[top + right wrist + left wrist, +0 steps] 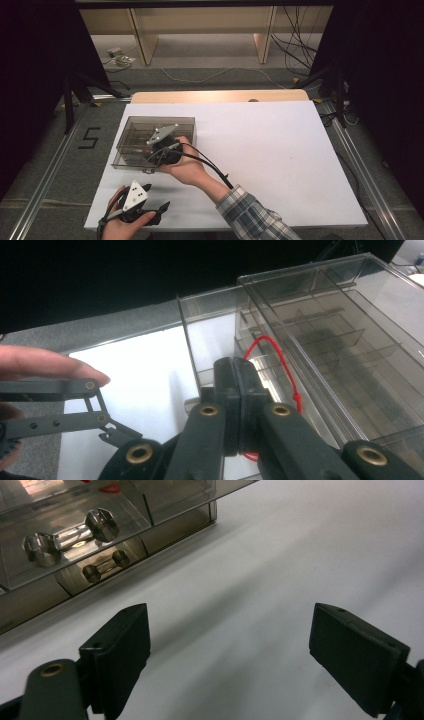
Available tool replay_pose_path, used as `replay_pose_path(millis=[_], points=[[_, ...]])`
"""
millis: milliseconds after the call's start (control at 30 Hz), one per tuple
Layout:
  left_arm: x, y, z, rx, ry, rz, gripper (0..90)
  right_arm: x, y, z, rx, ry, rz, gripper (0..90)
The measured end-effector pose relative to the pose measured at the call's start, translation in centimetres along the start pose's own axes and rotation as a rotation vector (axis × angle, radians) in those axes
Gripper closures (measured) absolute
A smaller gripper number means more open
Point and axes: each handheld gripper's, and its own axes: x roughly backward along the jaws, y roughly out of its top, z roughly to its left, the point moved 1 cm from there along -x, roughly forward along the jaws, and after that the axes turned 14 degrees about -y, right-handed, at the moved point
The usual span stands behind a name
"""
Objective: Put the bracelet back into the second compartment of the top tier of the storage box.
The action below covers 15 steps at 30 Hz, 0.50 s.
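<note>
The right gripper (235, 405) is clamped, jaws together, on a red cord (280, 362) at the box (131, 142); a hard tug could snap it or drag the box. The left gripper (230, 655) gapes empty over the table (270, 150). Where the cord is anchored is hidden.

Your organizer box (131, 131), at about 10 o'clock on the board, reads as smoky transparent plastic, glossy, with hard reflections along its walls. Inside it, the small dumbbell (70, 539) looks like polished metal with bright highlights. The red cord (280, 365) appears to be thin twisted string, matt. The tabletop (260, 150) is a smooth matt white sheet; a pale wood edge (220, 96) shows at 12 o'clock. Your left gripper (230, 655) has matt black plastic jaws. Your right gripper (235, 390) shows brass-coloured rivets. Your sleeve (250, 215) is plaid woven cloth.
</note>
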Motion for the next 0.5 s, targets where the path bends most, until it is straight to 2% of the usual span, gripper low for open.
replay_pose_path(millis=[500], points=[[-0.03, 0.01, -0.03, 0.001, -0.001, -0.002, 16.6, -0.44, -0.28, -0.16, 0.001, -0.007, 0.036, 90.0]])
